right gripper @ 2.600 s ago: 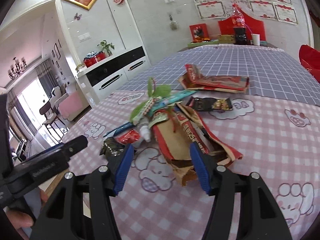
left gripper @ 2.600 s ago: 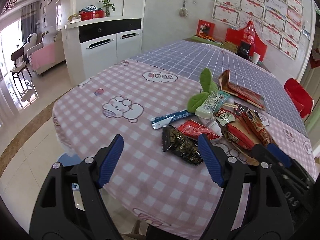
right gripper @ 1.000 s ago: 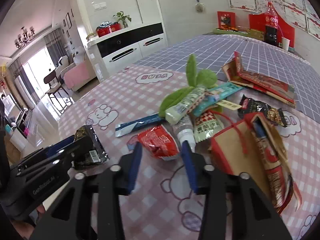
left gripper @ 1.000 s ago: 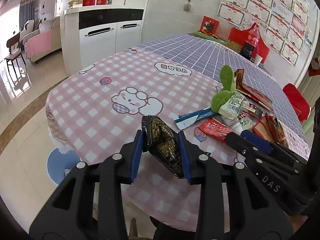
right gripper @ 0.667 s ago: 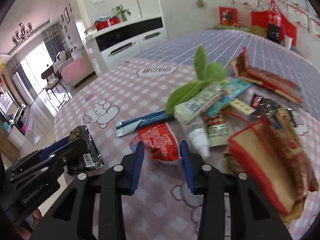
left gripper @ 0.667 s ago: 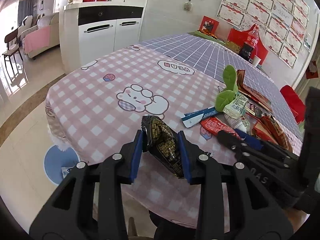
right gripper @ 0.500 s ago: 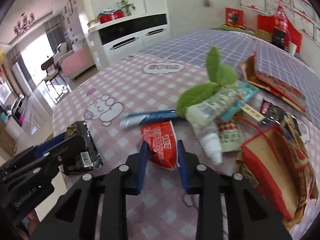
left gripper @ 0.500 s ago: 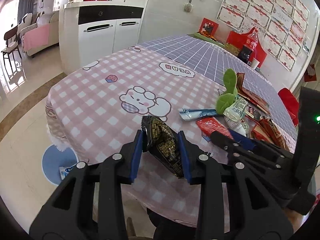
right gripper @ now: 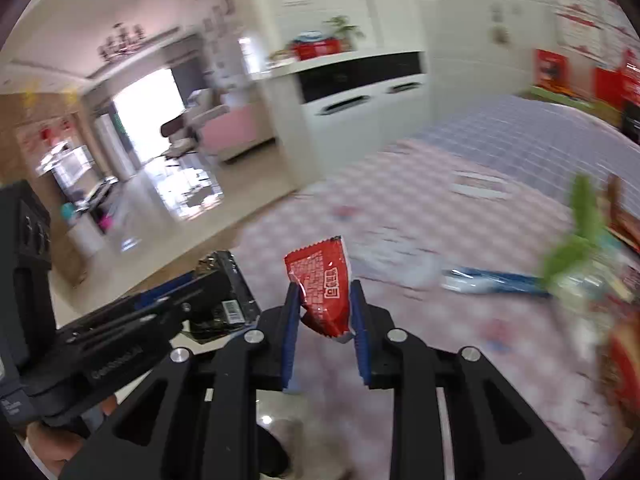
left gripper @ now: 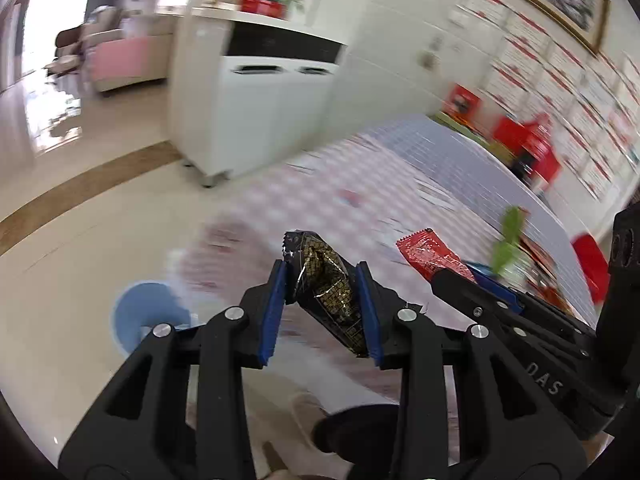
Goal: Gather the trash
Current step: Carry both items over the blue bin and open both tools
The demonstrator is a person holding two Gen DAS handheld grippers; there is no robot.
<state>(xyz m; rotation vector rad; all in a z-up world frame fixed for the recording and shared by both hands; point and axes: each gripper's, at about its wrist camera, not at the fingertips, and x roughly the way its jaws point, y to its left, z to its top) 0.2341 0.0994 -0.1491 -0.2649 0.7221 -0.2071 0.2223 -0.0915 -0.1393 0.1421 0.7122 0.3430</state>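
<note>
The jaws of the left gripper [left gripper: 322, 304] are closed on a black-and-gold wrapper [left gripper: 326, 282], and those of the right gripper [right gripper: 324, 320] have just been closing and are now pressed on a red wrapper [right gripper: 322, 284]. Each packet is pinched low down, so that its crimped top stands clear above the blue pads; this is judged to let a limp foil packet be carried off the table [right gripper: 420, 216] without sagging or slipping. Both grippers are held side by side near the table's edge, which suggests a single trip to one bin.

In the left wrist view a round blue thing [left gripper: 150, 316] is shown on the floor beyond the table edge, possibly a bin or a mat; it cannot be told which through the blur. It is not shown in the right wrist view. There, instead, the barcode on the black wrapper and a blue wrapper [right gripper: 492, 282] left on the cloth beside green leaves [right gripper: 576, 240] are seen.
</note>
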